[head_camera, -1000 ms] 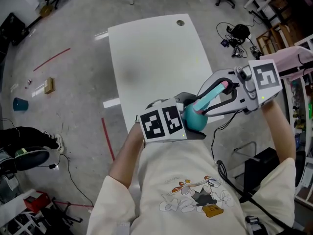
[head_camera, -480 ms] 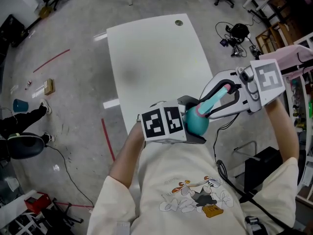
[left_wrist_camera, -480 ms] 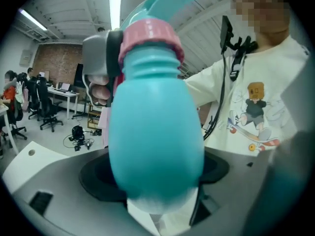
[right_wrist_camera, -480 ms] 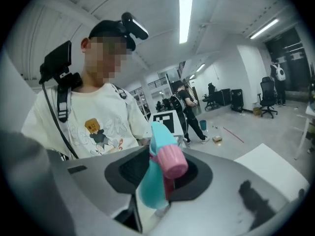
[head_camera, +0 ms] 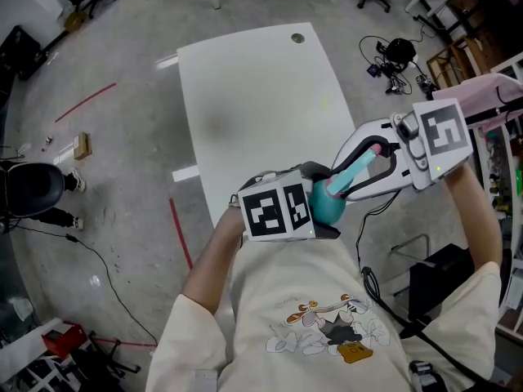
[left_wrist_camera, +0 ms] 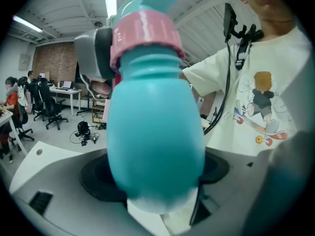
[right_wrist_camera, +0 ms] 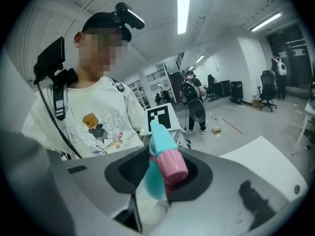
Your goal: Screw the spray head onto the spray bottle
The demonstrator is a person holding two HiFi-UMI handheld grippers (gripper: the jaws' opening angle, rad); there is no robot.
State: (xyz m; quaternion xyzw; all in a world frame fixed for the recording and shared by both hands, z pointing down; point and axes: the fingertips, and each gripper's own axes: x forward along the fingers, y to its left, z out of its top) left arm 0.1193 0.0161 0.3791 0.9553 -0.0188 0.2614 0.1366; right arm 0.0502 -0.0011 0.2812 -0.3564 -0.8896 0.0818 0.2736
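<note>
My left gripper clamps the rounded teal plastic spray bottle, held just off the white tabletop. My right gripper pinches the teal-and-pink spray head, which sits on the bottle's neck. I judge tightening is unfinished.

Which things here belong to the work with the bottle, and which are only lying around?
Belongs to the job:
- spray bottle, held by the left gripper
- spray head, held by the right gripper

Only lying about:
- white table
- small brown box on the floor
- cables
- red tape line
</note>
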